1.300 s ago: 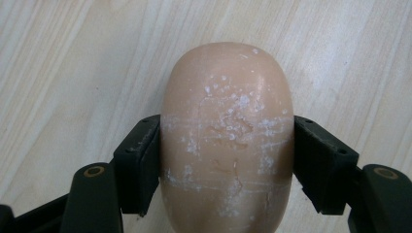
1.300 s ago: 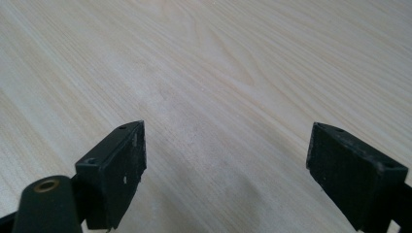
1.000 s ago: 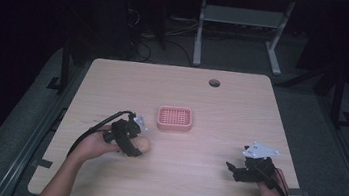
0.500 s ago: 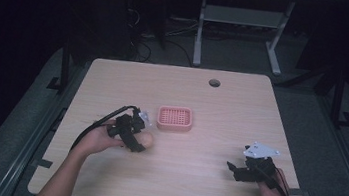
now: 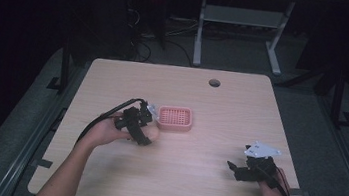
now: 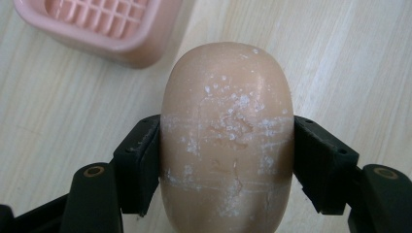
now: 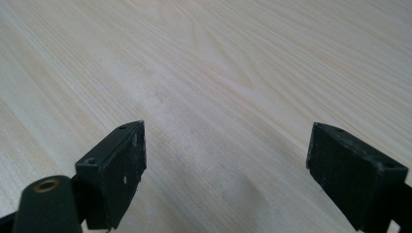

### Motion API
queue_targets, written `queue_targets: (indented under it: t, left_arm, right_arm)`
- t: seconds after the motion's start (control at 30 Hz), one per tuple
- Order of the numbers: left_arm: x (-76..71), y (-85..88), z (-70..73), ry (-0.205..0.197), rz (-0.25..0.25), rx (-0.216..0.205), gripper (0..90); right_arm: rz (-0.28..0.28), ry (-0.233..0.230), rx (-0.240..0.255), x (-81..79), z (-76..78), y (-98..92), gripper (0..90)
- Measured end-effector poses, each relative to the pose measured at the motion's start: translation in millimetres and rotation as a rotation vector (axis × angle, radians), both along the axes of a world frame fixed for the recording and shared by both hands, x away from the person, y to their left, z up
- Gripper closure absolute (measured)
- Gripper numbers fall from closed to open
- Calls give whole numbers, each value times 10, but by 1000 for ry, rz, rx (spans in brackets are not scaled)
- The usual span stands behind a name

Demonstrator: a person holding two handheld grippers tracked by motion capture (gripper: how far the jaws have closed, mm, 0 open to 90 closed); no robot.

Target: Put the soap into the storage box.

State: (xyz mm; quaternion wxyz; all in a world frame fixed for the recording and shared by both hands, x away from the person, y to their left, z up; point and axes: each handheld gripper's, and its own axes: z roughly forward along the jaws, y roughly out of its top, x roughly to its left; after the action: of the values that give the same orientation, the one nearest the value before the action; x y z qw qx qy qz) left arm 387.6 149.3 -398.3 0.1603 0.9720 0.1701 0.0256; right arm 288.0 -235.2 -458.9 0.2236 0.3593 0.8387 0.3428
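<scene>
Partly hidden, soap bar (image 6: 227, 136) sits clamped in left gripper (image 6: 227, 165).

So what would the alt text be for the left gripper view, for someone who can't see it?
A peach-coloured bar of soap, flecked with white, is clamped between the left gripper's two black jaws above a pale wooden table. A pink slatted soap dish sits at the upper left.

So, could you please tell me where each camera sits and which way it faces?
High view: above the person's side, looking forward and down on the table; both forearms, left claw, right claw.
Left gripper view: rides the left claw, looking down at the soap it clamps; black jaws at the bottom.
Right gripper view: rides the right claw, facing bare tabletop; jaws apart.
Shared: the pink dish shows in the high and left gripper views.
</scene>
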Motion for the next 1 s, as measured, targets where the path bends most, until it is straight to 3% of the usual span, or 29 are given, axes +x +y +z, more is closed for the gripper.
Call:
queue_targets:
  t: [0.17, 0.47, 0.6, 1.0]
  left_arm:
    - [40, -56, 47, -6, -6, 0, 324]
    - [155, -176, 122, -1, -17, -9, 323]
    - [201, -240, 145, -3, -31, 3, 323]
    - [362, -349, 163, 7, -33, -13, 323]
  right_arm:
    - [12, -9, -17, 7, 1, -9, 138]
    - [-8, -8, 10, -7, 10, -40, 138]
    - [-8, -7, 13, -10, 9, -46, 138]
    - [5, -10, 6, -7, 9, -40, 138]
